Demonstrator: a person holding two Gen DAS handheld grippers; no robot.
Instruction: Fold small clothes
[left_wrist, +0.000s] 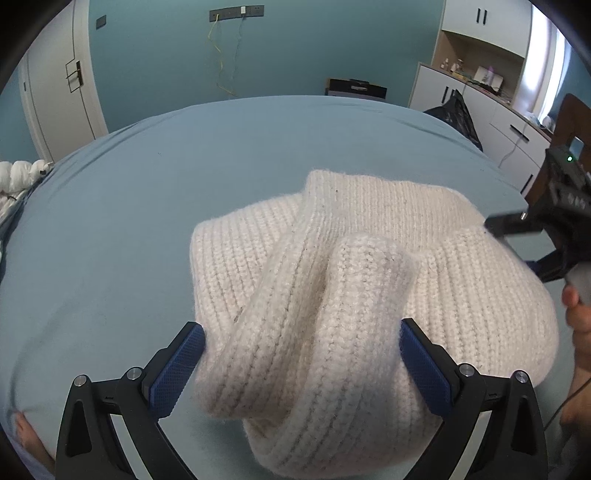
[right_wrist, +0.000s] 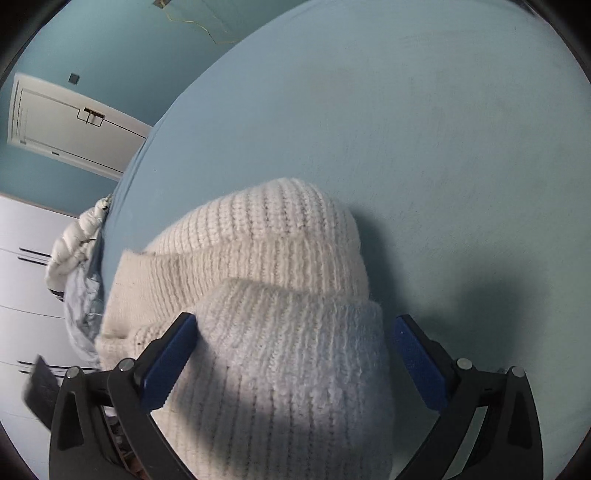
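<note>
Cream chunky-knit sweater (left_wrist: 369, 295) lies bunched on the light blue bed sheet (left_wrist: 184, 177), toward the near edge of the bed, partly folded over itself with a ribbed sleeve or band (left_wrist: 280, 295) draped diagonally across the top and a raised hump of knit in the middle. Left gripper (left_wrist: 303, 354) hangs right over the near part of the sweater, blue pads (left_wrist: 177, 365) spread wide, fabric sitting between the two fingers; the left pad is at the sweater's edge, the right pad touching knit, jaws not pressed together on anything. Right gripper (right_wrist: 295, 347) also spread wide, over a rolled or folded end of the same sweater (right_wrist: 280, 332); its left pad (right_wrist: 168, 362) is touching the knit, its right pad just beside the fabric over bare sheet (right_wrist: 443, 147), so not pinching. In the left wrist view the right gripper's black body (left_wrist: 554, 221) shows at the far right edge of the sweater, with a person's hand (left_wrist: 580, 321) on the handle. A bare bit of skin shows at bottom left of that view, can't tell what part. White puffy item (right_wrist: 74, 240) and some pale blue cloth (right_wrist: 83, 306) sit at the left bed edge, apart from the sweater. Teal wall (left_wrist: 166, 55), white door (left_wrist: 59, 92), white cabinets (left_wrist: 498, 110) behind the bed.
</note>
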